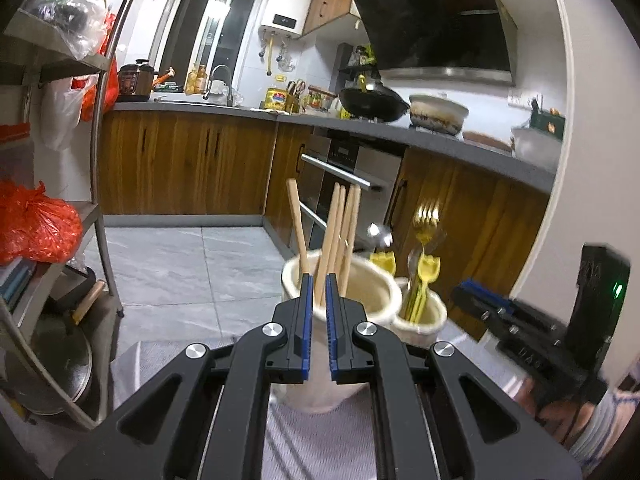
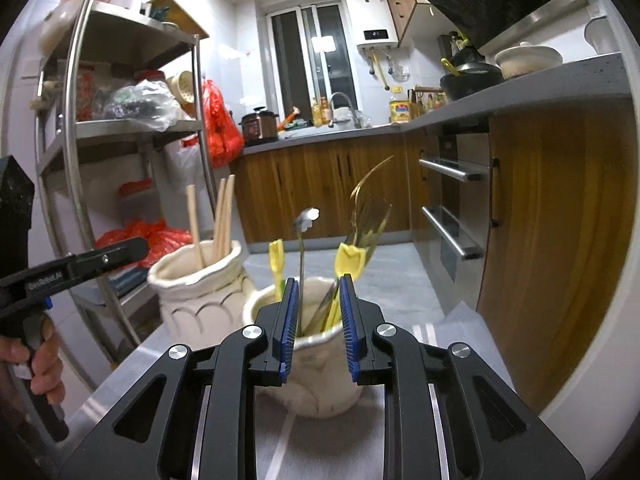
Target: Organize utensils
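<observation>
Right tongs [image 2: 316,300], part open, grip nothing, just in front of small pot [image 2: 320,384] w/ forks and spoons. Left tongs [image 1: 319,294] nearly shut, empty, before chopstick pot [image 1: 320,360] alongside. Risk: pushing fwd could tip either pot off bench [image 2: 440,344].

right gripper [image 2: 318,292] fingers apart | before cutlery pot [image 2: 320,384] | empty

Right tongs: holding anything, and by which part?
Nothing held. The right tongs stand open before the small pot of yellow-handled cutlery, pads clear of it.
</observation>
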Demonstrator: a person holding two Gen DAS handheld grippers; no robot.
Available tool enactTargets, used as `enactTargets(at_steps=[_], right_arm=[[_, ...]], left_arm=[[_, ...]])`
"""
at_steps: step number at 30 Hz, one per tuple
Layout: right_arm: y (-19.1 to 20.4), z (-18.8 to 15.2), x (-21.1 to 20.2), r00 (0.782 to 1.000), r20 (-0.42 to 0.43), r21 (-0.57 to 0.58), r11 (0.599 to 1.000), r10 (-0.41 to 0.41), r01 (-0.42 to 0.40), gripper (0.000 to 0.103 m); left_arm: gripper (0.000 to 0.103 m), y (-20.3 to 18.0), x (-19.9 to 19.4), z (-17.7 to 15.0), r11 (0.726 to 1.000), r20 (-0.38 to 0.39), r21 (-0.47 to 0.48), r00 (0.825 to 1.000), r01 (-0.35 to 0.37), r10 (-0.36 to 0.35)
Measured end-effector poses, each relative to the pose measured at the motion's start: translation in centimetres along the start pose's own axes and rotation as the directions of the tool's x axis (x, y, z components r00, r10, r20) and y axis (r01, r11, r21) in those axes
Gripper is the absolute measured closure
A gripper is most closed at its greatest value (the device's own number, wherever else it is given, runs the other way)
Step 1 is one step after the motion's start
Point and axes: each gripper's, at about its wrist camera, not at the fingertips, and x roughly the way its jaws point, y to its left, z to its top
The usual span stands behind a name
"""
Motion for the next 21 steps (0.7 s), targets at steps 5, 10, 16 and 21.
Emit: enactTargets(at_steps=[5, 10, 16, 21], right_arm=[[0.1, -1.0, -2.1, 0.999, -0.048, -0.018, 1.000, -0.007, 0.006, 0.081], [0.5, -1.9, -3.3, 0.998, -0.064, -0.049, 0.999, -0.015, 0.012, 0.081], [1.4, -2.3, -3.8, 0.999, -0.044, -0.111, 0.993, -0.030, 0.025, 0.069], [1.4, -2.3, -4.3, 0.999, -0.024, -0.137, 0.990, -0.039, 0.035, 0.045]], left_arm=[[0.097, -0.8, -1.5, -2.0, 0.999, -0.032, 0.043, 0.999, -0.015, 0.016], [0.097, -1.6, -2.3, -3.6, 0.995, -0.038, 0.097, 0.998, -0.037, 0.041], [0.078, -2.0, -2.4, -4.7, 0.994, -0.039, 0.098, 0.998, -0.043, 0.047], [0.034, -2.2, -2.9, -5.2, 0.992, -0.002, 0.104, 0.997, -0.075, 0.076]])
